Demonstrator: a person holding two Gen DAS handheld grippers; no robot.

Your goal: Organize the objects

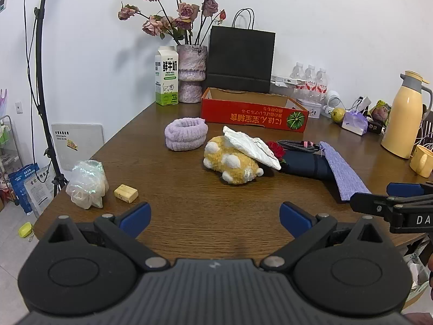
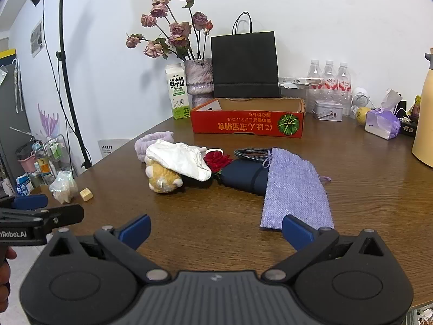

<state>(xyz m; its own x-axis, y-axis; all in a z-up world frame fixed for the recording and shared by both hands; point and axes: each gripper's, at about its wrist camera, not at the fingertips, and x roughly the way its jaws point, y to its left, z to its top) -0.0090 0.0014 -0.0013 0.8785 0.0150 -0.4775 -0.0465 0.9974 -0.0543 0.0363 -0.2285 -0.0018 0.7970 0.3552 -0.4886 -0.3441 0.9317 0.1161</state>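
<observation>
Left wrist view: left gripper (image 1: 215,218) gapes wide over bare table (image 1: 189,195), holding nothing. From nine o'clock rightward: plastic wad (image 1: 86,182), wooden block (image 1: 125,193), purple band (image 1: 186,133), plush (image 1: 230,162) under white cloth (image 1: 251,147), lilac pouch (image 1: 342,170). Red box (image 1: 253,115) sits at twelve. Right gripper (image 2: 216,231) likewise wide and empty, pouch at one o'clock.
</observation>
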